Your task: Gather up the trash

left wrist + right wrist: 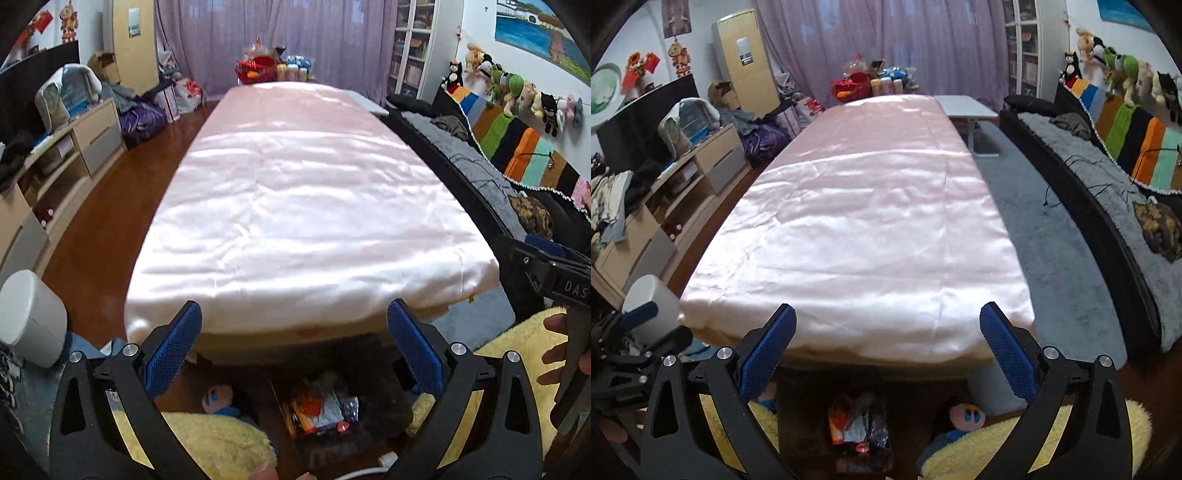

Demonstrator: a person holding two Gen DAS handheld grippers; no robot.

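Note:
A dark bin [354,424] on the floor below the table's near end holds crumpled wrappers [319,408], orange, red and silver. The bin [798,424] and wrappers [855,424] also show in the right wrist view. The long table is covered by a pale pink cloth [295,192] with nothing on it [857,221]. My left gripper [294,350] is open and empty, above the bin at the table's near edge. My right gripper [888,350] is open and empty, likewise above the bin. The right gripper's body shows at the right edge of the left view [554,273].
A white cylindrical can [31,317] stands on the floor at left. A black sofa [1108,192] with striped blanket runs along the right; a grey rug [1052,240] lies between it and the table. Cabinets [74,147] line the left. Yellow fuzzy slippers [221,443] are below.

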